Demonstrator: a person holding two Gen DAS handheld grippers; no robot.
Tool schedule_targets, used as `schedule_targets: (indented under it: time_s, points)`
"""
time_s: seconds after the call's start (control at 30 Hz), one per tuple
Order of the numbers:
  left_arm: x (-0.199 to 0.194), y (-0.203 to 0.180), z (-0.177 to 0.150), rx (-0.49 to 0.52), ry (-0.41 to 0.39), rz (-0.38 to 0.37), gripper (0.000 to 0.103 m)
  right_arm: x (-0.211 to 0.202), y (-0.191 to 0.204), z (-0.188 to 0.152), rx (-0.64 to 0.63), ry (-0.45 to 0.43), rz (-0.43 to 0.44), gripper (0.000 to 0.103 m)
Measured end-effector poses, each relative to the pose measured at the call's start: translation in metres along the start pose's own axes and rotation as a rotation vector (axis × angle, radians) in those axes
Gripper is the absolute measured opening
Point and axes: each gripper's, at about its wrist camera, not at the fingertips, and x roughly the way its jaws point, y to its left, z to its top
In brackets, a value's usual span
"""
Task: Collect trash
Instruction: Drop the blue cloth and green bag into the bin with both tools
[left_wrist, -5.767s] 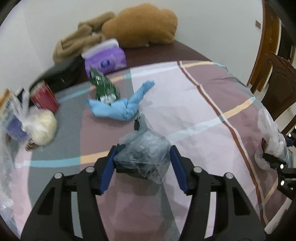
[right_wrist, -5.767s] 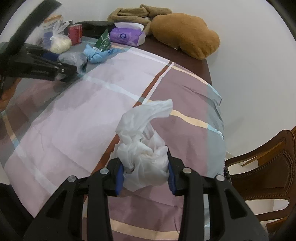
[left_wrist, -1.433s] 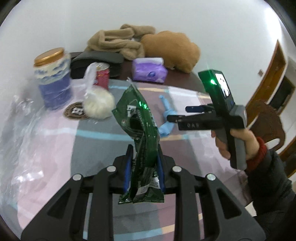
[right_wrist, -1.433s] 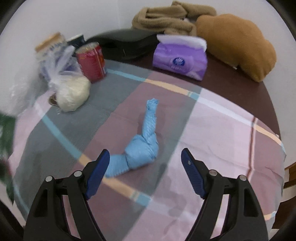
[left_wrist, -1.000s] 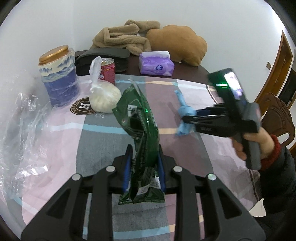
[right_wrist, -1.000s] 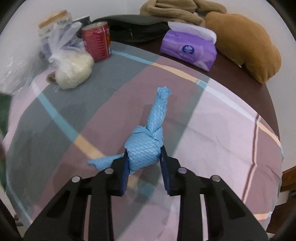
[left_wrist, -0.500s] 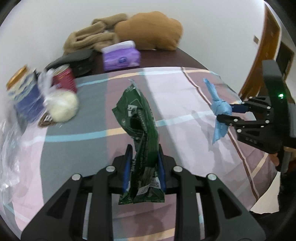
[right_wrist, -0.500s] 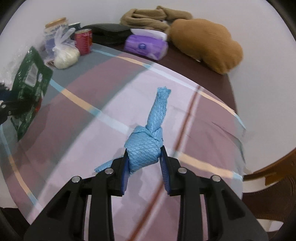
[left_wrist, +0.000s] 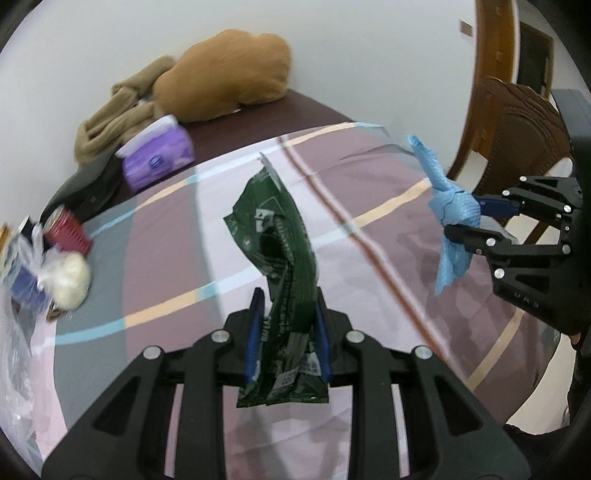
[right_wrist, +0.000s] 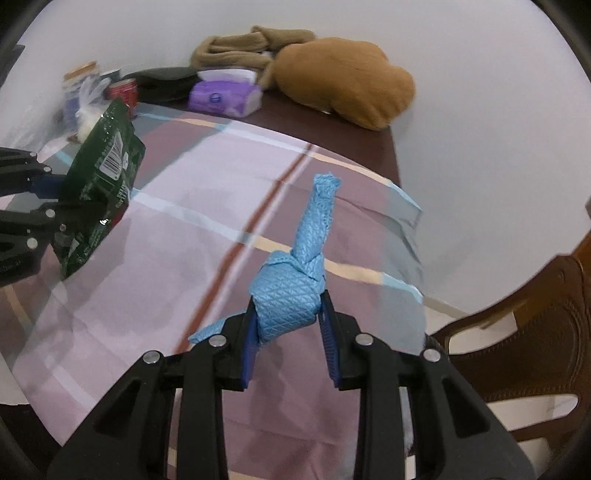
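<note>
With both loads carried clear above the desk (left_wrist: 388, 258), the left gripper (left_wrist: 286, 325) has its jaws pinching a crumpled green wrapper (left_wrist: 280, 258) near its lower end, so the tall slick top may slip or tear free. Further right, the right gripper (right_wrist: 288, 317) nips a knotted blue cloth (right_wrist: 295, 284); its dangling tail could snag the chair (right_wrist: 535, 332) beyond.

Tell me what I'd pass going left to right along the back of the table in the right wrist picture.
Jar with a pale lid → red can → purple tissue pack → brown plush cushion.
</note>
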Motion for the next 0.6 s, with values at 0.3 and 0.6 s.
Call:
schedule_targets:
  time_s: [0.3, 0.6]
  points:
    - [0.013, -0.051, 0.024, 0.084, 0.011, -0.019, 0.026, -0.010, -0.038, -0.026, 0.077, -0.015, -0.002, 0.031]
    - [0.016, -0.093, 0.042, 0.146, -0.003, -0.035, 0.026, -0.024, -0.084, -0.048, 0.184, -0.058, -0.028, 0.031]
